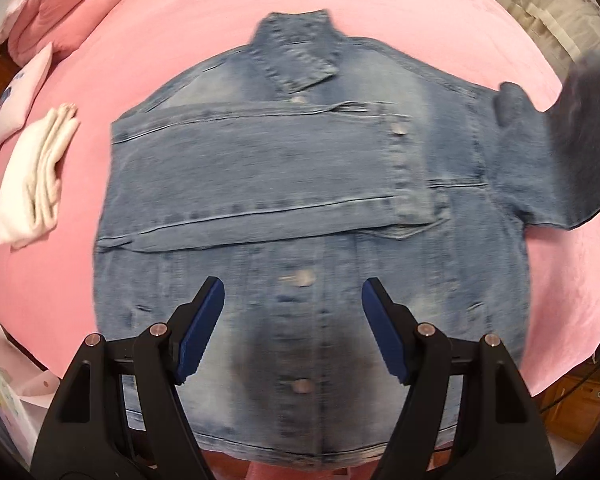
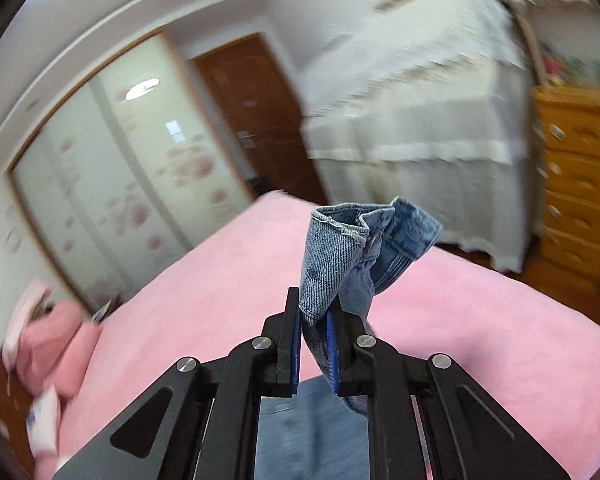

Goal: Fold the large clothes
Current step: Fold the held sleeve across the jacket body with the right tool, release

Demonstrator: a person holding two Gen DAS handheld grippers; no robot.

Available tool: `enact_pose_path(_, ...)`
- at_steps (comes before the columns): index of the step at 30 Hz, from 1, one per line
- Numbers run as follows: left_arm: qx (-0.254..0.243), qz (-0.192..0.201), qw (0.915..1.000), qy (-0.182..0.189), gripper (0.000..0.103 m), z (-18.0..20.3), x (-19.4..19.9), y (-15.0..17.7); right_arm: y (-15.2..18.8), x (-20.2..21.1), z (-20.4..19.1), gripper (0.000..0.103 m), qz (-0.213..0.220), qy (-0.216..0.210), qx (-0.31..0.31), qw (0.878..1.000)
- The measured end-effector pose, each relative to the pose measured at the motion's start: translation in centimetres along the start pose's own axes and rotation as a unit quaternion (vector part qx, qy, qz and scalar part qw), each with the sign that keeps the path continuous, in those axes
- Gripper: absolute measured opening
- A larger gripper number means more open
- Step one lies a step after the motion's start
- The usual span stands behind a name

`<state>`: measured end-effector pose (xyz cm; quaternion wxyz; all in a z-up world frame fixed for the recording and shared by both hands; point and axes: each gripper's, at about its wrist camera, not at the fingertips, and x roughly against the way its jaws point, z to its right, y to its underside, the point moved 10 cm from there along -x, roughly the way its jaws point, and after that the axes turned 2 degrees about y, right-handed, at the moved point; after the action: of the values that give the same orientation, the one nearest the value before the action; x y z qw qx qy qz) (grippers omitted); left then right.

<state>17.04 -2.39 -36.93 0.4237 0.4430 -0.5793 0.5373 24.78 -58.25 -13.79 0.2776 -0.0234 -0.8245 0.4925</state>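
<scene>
A light blue denim jacket (image 1: 308,208) lies front up on the pink bed (image 1: 204,20), collar at the far side. Its left sleeve (image 1: 260,168) is folded across the chest. My left gripper (image 1: 293,300) is open and empty, hovering above the jacket's lower front near the buttons. The right sleeve (image 1: 572,144) is lifted off the bed at the right edge. In the right wrist view my right gripper (image 2: 315,312) is shut on that sleeve's cuff (image 2: 364,236), which sticks up between the fingers above the bed (image 2: 204,280).
A folded white garment (image 1: 32,184) and a small pillow (image 1: 20,92) lie at the bed's left. Pink bedding (image 1: 68,12) is heaped at the far left. Beyond the bed are a wardrobe (image 2: 112,184), a brown door (image 2: 256,120), a white-covered bed (image 2: 420,120) and a wooden dresser (image 2: 580,176).
</scene>
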Motion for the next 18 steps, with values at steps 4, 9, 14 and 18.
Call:
enact_pose_path(4,0.012,-0.002,0.9999,-0.002,0.069,-4.4,-0.1,0.1,4.8,-0.3,-10.3,0.011,-0.030,-0.059,0.068,0.995)
enact_pose_path(9,0.021,0.000,0.9998,0.000,0.069,-9.2,-0.4,-0.3,16.1,-2.9,-19.0,0.011,-0.083,-0.104,0.174,0.976)
enact_pose_path(14,0.019,-0.001,0.9998,-0.001,0.069,-12.9,-1.4,-0.5,28.6,-7.9,-21.8,0.011,-0.200,-0.090,0.243,0.945)
enact_pose_path(18,0.017,-0.008,0.9998,0.009,0.069,-14.2,-2.4,-0.4,34.7,-8.9,-22.2,0.015,-0.255,-0.083,0.274,0.924)
